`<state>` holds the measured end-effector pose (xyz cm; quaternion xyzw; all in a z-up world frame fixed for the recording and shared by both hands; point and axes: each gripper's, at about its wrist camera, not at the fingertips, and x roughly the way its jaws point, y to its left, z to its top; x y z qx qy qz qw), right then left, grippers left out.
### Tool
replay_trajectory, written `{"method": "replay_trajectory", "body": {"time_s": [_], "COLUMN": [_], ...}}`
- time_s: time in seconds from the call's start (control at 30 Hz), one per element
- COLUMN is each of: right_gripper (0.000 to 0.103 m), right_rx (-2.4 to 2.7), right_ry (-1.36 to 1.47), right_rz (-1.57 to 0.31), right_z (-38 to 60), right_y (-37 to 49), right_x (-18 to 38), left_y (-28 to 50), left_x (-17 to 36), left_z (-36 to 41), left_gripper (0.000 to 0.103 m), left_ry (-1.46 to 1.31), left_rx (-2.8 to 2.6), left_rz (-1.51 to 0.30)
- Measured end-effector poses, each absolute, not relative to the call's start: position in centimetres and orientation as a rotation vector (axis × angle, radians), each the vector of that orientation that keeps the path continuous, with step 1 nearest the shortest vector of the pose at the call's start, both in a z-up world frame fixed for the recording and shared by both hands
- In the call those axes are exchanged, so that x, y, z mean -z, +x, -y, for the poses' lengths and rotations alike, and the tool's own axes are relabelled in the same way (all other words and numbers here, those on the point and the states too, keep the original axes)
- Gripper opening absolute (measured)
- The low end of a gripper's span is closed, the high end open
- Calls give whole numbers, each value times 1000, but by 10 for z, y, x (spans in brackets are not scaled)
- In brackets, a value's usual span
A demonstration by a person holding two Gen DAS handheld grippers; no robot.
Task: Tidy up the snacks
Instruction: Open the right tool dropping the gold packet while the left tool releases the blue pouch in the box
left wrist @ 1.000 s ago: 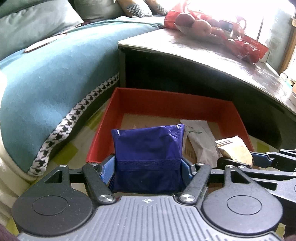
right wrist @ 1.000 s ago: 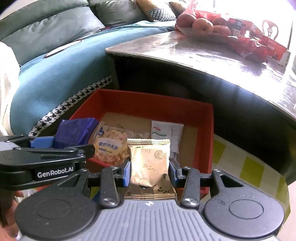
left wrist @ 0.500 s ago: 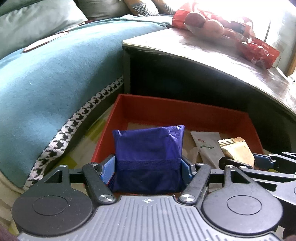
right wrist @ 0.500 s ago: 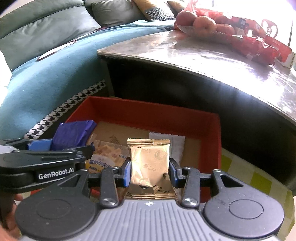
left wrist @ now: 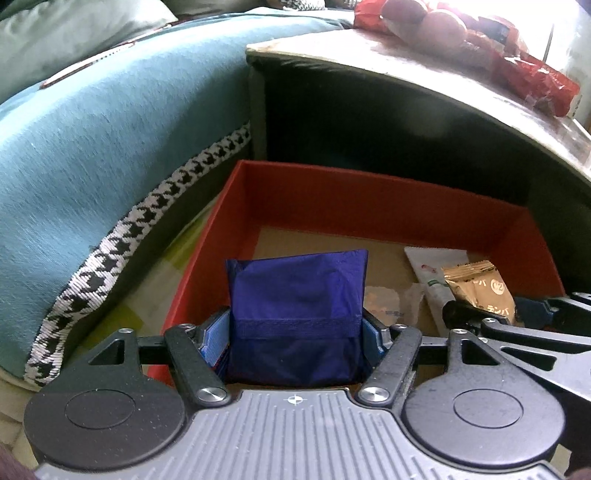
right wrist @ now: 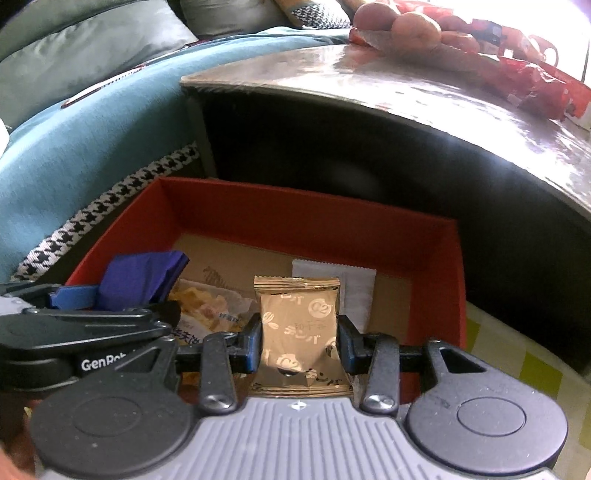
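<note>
My left gripper [left wrist: 295,328] is shut on a dark blue snack pouch [left wrist: 295,295], held upright over the near left part of a red box [left wrist: 369,192]. My right gripper [right wrist: 300,334] is shut on a gold snack packet [right wrist: 297,314] over the near side of the same red box [right wrist: 314,218]. On the box's cardboard floor lie a white sachet [right wrist: 356,291] and a yellow-printed snack bag [right wrist: 207,306]. The right wrist view shows the blue pouch [right wrist: 140,277] at left; the left wrist view shows the gold packet [left wrist: 480,288] at right.
A dark low table [right wrist: 369,92] stands right behind the box, with red wrappers [right wrist: 535,81] and round fruit [right wrist: 413,26] on top. A teal sofa [left wrist: 92,147] with houndstooth trim borders the box on the left. Yellow-green checked flooring [right wrist: 524,350] lies to the right.
Both grippers have come forward and lower toward the red box, which now looks larger and closer. Each still grips its packet as before.
</note>
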<state>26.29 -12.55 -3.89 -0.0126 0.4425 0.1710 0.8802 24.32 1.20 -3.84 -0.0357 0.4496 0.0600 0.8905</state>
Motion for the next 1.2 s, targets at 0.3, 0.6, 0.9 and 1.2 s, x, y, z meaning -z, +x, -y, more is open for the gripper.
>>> {"method": "replay_trajectory", "body": {"time_s": [0.3,0.6,0.9,1.2], "right_gripper": [44,58,60,60], "right_rx": [-363,-331,-322,-320], "right_ry": [-28,-23,-25,-43], "right_rz": [-929,-926,-917,-904], "right_z": [122,127,132,133], "right_y": [265,266,264,255], "right_x": [47,47,41,30], "left_y": [247,248,245,240], "left_x": [47,47,38,25], "left_z": [-14,-18,-17,-20], "left_gripper": [77,81,85,88], "left_ry": [-63,-72,-71,-102], "left_rx": [-146,-155,-154,-144], "left_rz": [-952,-957,-933,-910]}}
